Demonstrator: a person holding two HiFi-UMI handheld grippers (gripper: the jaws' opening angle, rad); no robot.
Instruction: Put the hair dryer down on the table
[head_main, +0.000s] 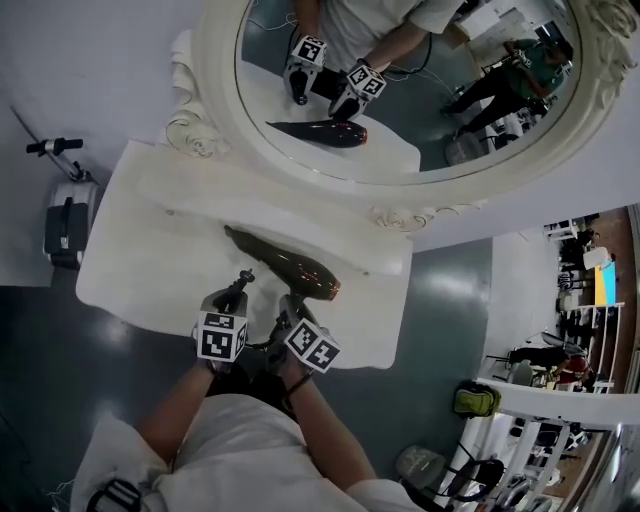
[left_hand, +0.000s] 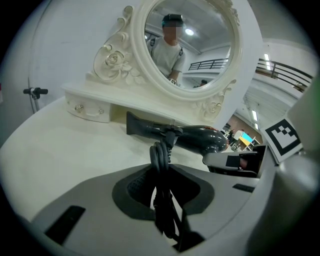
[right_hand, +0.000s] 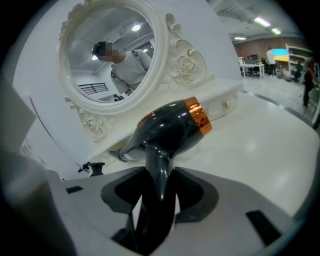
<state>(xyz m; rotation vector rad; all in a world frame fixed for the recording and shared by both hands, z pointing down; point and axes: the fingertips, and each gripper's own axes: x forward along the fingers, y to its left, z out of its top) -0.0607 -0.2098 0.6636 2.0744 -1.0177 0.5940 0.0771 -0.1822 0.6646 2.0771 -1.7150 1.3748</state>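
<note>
Both claws are gripping right now: my right claw (right_hand: 155, 200) is squeezing the hair dryer (right_hand: 172, 125) by its handle, and my left claw (left_hand: 161, 200) is pinching the bundled cord (left_hand: 161, 155). Dryer's stretching across the white surface (head_main: 140, 240) just in front of the mirror (head_main: 420, 110), can't tell if it's touching.

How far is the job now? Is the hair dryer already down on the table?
Done: the hair dryer is low over the table; contact unclear. In hand: right gripper clamps its handle, left gripper clamps the bundled cord. Left: rest it and release both.
</note>
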